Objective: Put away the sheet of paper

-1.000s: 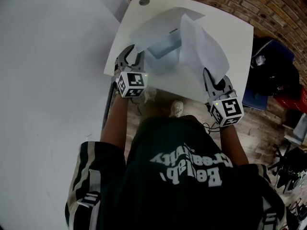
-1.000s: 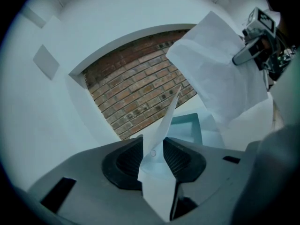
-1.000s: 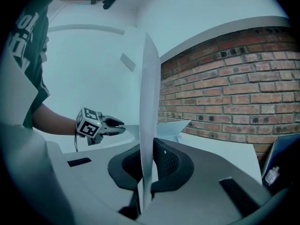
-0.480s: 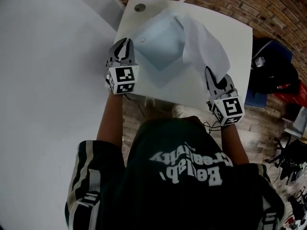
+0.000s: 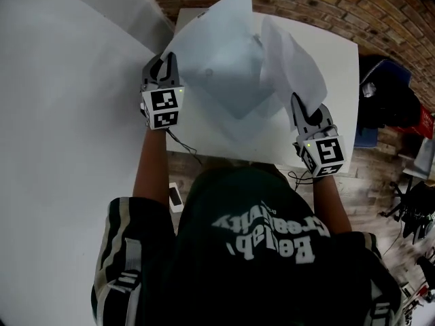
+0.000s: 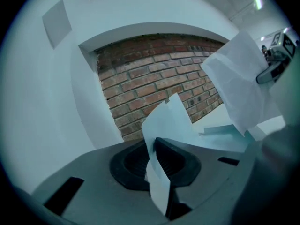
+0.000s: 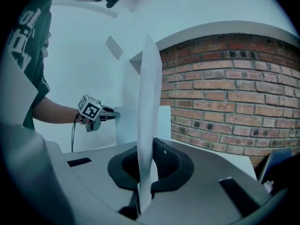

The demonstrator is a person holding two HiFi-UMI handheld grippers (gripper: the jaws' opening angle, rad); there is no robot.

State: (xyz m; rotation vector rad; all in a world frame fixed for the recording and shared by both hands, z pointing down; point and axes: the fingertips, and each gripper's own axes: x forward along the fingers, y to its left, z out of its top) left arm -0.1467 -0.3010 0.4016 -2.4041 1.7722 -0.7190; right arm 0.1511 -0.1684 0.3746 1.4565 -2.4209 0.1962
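A large white sheet of paper [image 5: 224, 60] hangs lifted above the white table [image 5: 340, 80], curled between my two grippers. My left gripper [image 5: 166, 61] is at the sheet's left corner. Its jaws have just been closing, and in the left gripper view [image 6: 155, 146] the paper [image 6: 164, 121] is pinched between them. My right gripper [image 5: 298, 102] is shut on the sheet's right edge. In the right gripper view [image 7: 149, 149] the paper [image 7: 149, 93] stands edge-on between the pads. Each gripper view also shows the other gripper: the right gripper [image 6: 276, 64] and the left gripper [image 7: 96, 112].
A brick wall [image 5: 353, 5] runs behind the table. A white panel [image 5: 68, 114] fills the left side. A dark bag [image 5: 387, 100] and other clutter lie on the floor to the right. A phone [image 5: 175, 195] lies on the floor by the person's legs.
My left gripper went from open at the sheet's corner to shut on it and carried it left and away. The sheet has risen off the table and spread out.
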